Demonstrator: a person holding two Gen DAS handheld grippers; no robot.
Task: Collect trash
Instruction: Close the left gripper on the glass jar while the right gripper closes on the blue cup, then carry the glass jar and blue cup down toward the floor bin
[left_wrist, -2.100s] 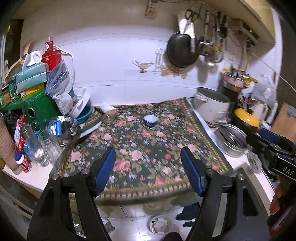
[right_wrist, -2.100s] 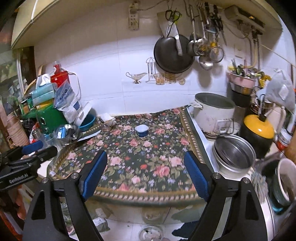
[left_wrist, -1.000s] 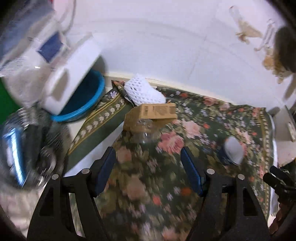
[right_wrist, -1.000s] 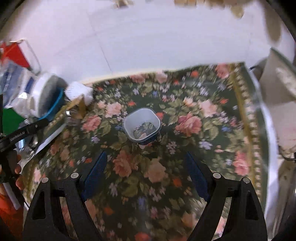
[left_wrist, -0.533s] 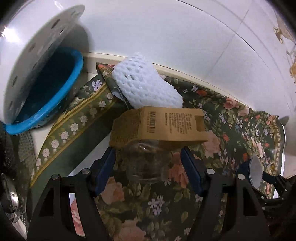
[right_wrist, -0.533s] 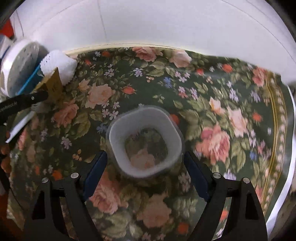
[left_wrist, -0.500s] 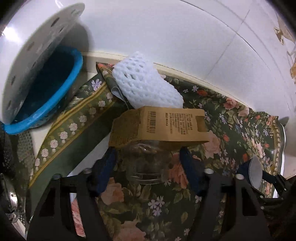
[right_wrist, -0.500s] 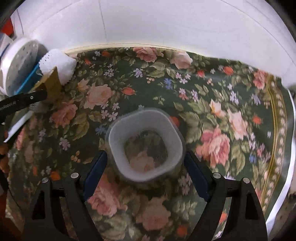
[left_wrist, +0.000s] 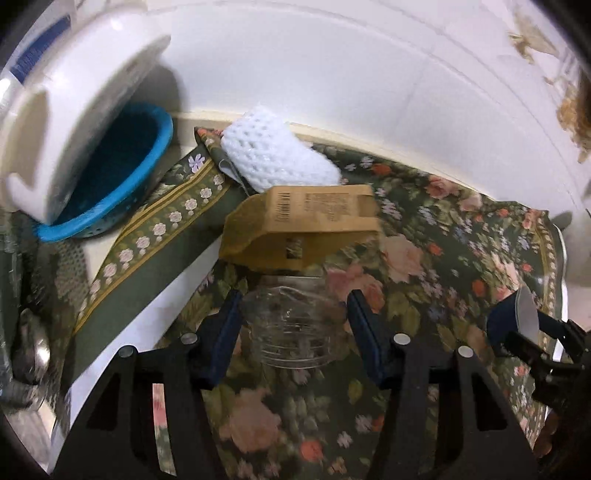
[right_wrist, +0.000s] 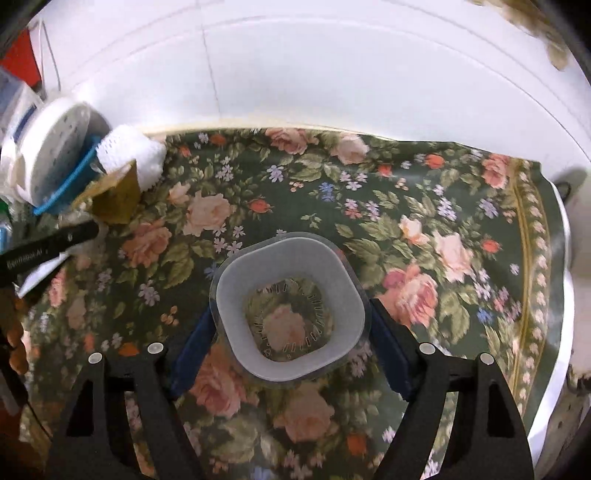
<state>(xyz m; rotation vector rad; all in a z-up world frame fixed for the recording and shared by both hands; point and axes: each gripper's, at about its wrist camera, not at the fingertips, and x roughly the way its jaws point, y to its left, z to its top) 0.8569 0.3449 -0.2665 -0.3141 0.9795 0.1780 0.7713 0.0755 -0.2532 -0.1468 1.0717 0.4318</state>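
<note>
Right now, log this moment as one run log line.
left gripper: closing around clear plastic cup | right gripper: closing around white-rimmed tub | both on floral cloth, not lifted

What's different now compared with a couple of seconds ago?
Both grippers came down from a wide view of the counter. The left gripper now straddles the clear cup, the right gripper the white-rimmed cup, jaws closing. The cardboard box and tablecloth stayed put.
</note>
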